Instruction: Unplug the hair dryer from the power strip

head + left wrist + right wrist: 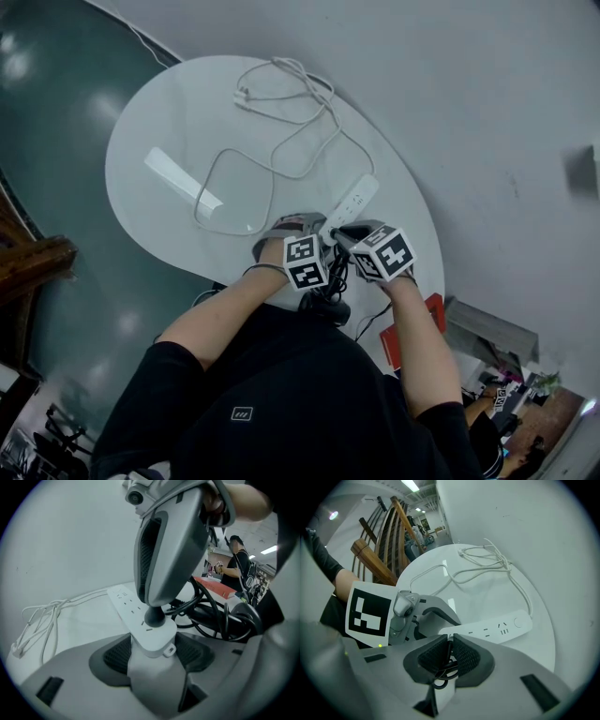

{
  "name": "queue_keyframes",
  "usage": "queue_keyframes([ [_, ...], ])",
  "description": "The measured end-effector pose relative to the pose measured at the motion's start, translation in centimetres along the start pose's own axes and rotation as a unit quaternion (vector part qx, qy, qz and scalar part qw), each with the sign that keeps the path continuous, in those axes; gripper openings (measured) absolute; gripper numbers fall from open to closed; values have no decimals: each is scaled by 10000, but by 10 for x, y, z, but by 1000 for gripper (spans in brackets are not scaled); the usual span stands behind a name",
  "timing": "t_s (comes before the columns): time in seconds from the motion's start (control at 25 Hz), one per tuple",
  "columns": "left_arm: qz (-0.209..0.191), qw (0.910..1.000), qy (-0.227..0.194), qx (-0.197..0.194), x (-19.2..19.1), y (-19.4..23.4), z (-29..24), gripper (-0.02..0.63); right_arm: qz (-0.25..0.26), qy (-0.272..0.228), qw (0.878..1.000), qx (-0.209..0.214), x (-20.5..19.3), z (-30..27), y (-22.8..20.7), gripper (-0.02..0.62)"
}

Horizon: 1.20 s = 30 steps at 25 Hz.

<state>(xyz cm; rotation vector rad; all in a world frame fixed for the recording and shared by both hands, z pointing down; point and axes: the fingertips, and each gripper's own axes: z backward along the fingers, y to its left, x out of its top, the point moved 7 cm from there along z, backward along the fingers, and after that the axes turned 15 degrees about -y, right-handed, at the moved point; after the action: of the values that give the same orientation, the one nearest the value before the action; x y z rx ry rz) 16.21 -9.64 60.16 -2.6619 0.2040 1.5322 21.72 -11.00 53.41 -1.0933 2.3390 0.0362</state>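
A white power strip lies on the round white table, near its front edge. My left gripper is shut on the strip's near end, one pad on each long side. The hair dryer's dark plug stands in the strip's last socket. My right gripper comes down from above and is shut on the plug, whose black cord shows between the pads. The cord loops off to the black hair dryer on the right. In the head view both grippers meet at the strip's end.
The strip's white cable lies coiled at the far side of the table, and a white bar rests at the left. A red flat thing sits beyond the table's near-right edge. A wooden chair stands to the left. A grey wall is close behind.
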Motion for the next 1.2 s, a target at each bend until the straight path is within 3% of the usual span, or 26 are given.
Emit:
queue_keyframes([
  [0.28, 199, 9996, -154, 116, 1, 7, 8, 297, -446, -210, 9988, 76, 1, 1, -5, 58],
  [0.48, 512, 9968, -519, 329, 6, 13, 25, 271, -631, -377, 9972, 115, 5, -2, -7, 58],
  [0.76, 423, 9963, -665, 342, 11, 13, 34, 231, -661, -364, 9971, 39, 3, -8, -8, 59],
  [0.84, 423, 9957, -747, 351, 15, 13, 36, 139, -697, -347, 9970, 2, 1, -8, -10, 60],
  [1.2, 268, 9964, -669, 447, 14, 13, 28, 118, -581, -313, 9978, -83, 1, -8, -10, 58],
])
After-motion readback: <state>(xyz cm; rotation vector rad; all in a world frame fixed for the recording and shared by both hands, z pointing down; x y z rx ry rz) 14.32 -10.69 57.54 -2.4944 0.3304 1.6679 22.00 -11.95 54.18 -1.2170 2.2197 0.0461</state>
